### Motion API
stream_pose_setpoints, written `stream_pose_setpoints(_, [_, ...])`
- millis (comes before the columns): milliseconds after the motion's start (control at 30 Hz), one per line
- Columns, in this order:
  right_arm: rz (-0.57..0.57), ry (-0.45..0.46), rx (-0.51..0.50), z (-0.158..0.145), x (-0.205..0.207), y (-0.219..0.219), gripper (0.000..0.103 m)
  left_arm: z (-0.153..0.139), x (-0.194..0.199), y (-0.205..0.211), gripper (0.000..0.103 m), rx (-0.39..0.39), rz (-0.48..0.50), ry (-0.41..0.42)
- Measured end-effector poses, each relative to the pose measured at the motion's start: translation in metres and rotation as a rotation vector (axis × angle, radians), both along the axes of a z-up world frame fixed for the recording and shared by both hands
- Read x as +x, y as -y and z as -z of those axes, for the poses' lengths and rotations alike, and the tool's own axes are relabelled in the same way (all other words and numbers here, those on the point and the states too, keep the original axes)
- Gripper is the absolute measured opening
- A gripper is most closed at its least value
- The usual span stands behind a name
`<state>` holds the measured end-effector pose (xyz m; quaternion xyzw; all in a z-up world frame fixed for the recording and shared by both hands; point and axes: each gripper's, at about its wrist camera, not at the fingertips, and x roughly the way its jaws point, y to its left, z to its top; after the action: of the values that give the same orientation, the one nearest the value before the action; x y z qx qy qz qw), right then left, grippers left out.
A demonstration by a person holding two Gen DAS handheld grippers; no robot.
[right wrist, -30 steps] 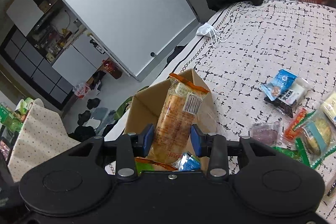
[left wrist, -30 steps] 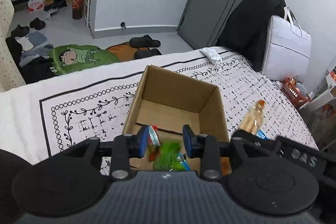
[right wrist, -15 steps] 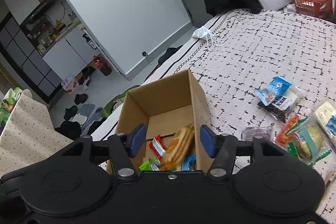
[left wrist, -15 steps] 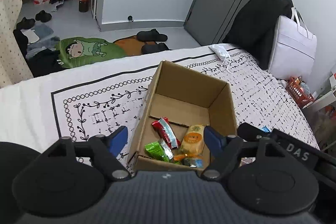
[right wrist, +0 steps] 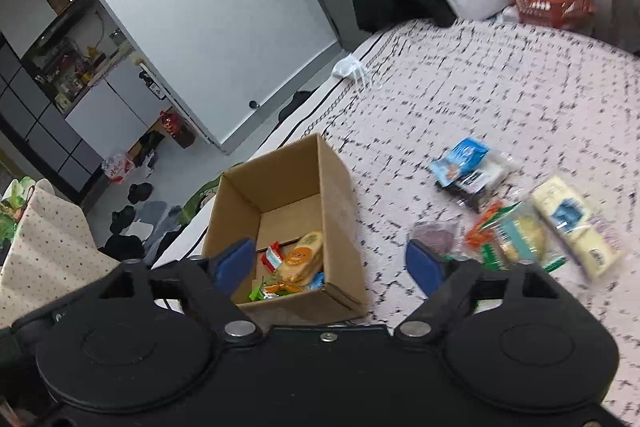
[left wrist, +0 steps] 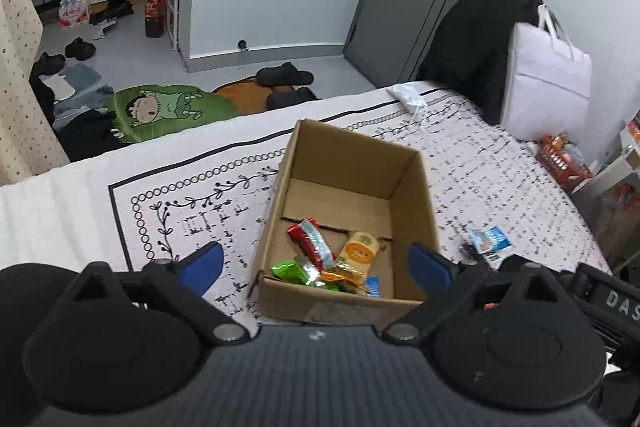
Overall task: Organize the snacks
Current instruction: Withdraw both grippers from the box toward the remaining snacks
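- Several snacks already sit in the cardboard box (left wrist: 400, 195), bunched at its near end: a red-and-blue bar (left wrist: 310, 241), an orange-label bread pack (left wrist: 357, 251), a green packet (left wrist: 290, 270) and a small blue packet (left wrist: 373, 285). Far half of the box floor is bare.
- Box stands open-topped on the patterned bedspread (right wrist: 460, 99), w/ both tools hovering at its near end.
- Left gripper (left wrist: 316, 263): fingers spread wide, nothing btwn them.
- Right gripper (right wrist: 332, 261): also spread wide, empty, near corner of box showing btwn its fingers.
- Left to do, judging by what's loose: a pile on the bedspread right of the box, well apart from it. It has a blue-white packet (right wrist: 460, 155), a dark purple pack (right wrist: 434, 233), an orange-green wrapper (right wrist: 486, 223), a round pastry pack (right wrist: 520, 235) and a pale yellow pack (right wrist: 576, 227). Blur hides finer detail.
- Est. roughly halfway; next grab prob. comes from that pile.
- Face mask (right wrist: 350, 69) at the far edge isn't a snack.
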<state>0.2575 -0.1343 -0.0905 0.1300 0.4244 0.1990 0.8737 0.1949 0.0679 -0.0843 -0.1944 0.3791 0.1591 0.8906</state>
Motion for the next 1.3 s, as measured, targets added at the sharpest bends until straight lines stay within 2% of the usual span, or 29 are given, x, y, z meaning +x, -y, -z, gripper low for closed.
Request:
stream_pose_setpoints(100, [0.013, 0.005, 0.001, -0.007, -0.005, 0.009, 0.09, -0.01, -0.006, 0.005, 0.103, 0.015, 0.006, 0.037])
stream_pose_setpoints(500, [0.091, 0.046, -0.062, -0.022, -0.02, 0.04, 0.09, -0.029, -0.021, 0.024, 0.103, 0.007, 0.059, 0.08])
stream_pose_setpoints(600, [0.111, 0.055, -0.053, -0.024, -0.023, 0.051, 0.09, -0.033, -0.024, 0.029, 0.103, 0.011, 0.07, 0.089])
stream_pose_setpoints(733, [0.143, 0.055, -0.044, -0.021, -0.029, 0.067, 0.095, -0.038, -0.025, 0.034, 0.103, 0.016, 0.082, 0.096])
stream_pose_setpoints(1100, [0.262, 0.01, -0.006, -0.004, -0.05, 0.11, 0.095, -0.03, -0.026, 0.058, 0.103, -0.01, 0.155, 0.075])
stream_pose_setpoints(1300, [0.383, -0.069, 0.038, 0.01, -0.051, 0.142, 0.094, -0.024, -0.023, 0.076, 0.103, -0.029, 0.191, 0.054])
